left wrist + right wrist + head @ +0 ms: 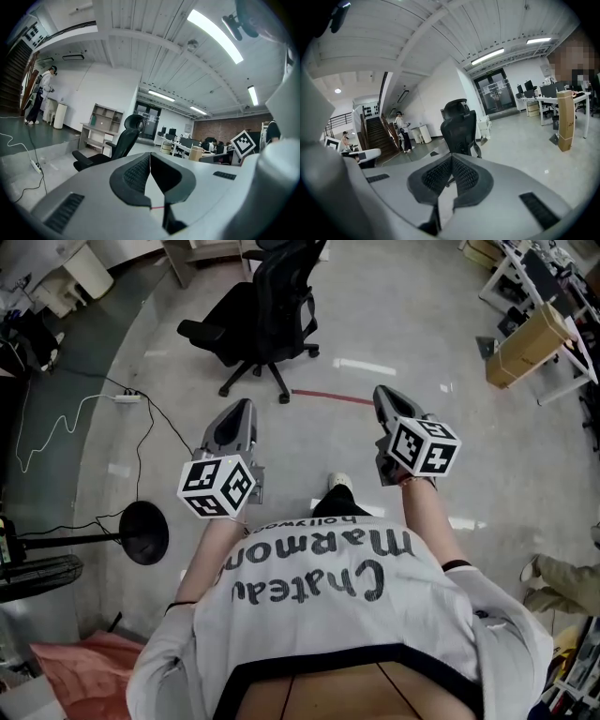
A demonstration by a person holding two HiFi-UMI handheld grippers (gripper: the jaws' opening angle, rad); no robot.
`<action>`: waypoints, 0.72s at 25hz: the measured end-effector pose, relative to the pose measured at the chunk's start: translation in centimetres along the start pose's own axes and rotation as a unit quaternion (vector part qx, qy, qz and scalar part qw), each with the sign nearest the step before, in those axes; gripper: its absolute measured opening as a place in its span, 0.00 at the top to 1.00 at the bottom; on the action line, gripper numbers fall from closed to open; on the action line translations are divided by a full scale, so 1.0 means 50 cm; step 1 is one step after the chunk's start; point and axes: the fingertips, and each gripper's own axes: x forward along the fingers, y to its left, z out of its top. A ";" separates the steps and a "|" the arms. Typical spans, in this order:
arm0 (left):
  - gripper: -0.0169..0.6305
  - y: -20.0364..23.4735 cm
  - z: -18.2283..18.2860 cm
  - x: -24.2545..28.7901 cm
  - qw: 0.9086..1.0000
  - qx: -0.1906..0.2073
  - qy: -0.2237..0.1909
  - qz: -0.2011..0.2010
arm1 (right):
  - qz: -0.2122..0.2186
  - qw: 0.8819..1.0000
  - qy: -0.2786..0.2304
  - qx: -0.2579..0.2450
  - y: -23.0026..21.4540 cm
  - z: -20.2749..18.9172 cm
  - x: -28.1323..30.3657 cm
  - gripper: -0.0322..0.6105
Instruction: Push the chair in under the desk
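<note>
chair (262,315) stood well ahead of us; we held left gripper (240,407) and right gripper (382,392), jaws closed, empty.

I note a grey floor (403,324). The black office chair (262,324) stands on it on its castors. A red tape strip (328,397) lies just right of the chair's base. A white power strip (127,397) lies well left of the chair, and a round black stand base (145,532) sits left of the chair and nearer me.

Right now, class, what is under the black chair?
Under the chair, only its black base on the grey floor shows; the seat hides the floor directly beneath.
</note>
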 end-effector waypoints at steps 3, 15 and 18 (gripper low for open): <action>0.95 0.006 -0.005 0.042 1.000 -0.009 0.004 0.008 | 0.008 1.000 -0.015 0.011 -0.023 0.014 0.016 0.93; 0.95 -0.043 0.050 0.322 1.000 0.007 -0.021 -0.012 | 0.025 0.999 -0.027 0.009 -0.201 0.158 0.167 0.93; 0.95 -0.061 0.068 0.400 0.999 0.012 -0.028 -0.011 | 0.043 0.998 -0.035 -0.001 -0.235 0.215 0.208 0.94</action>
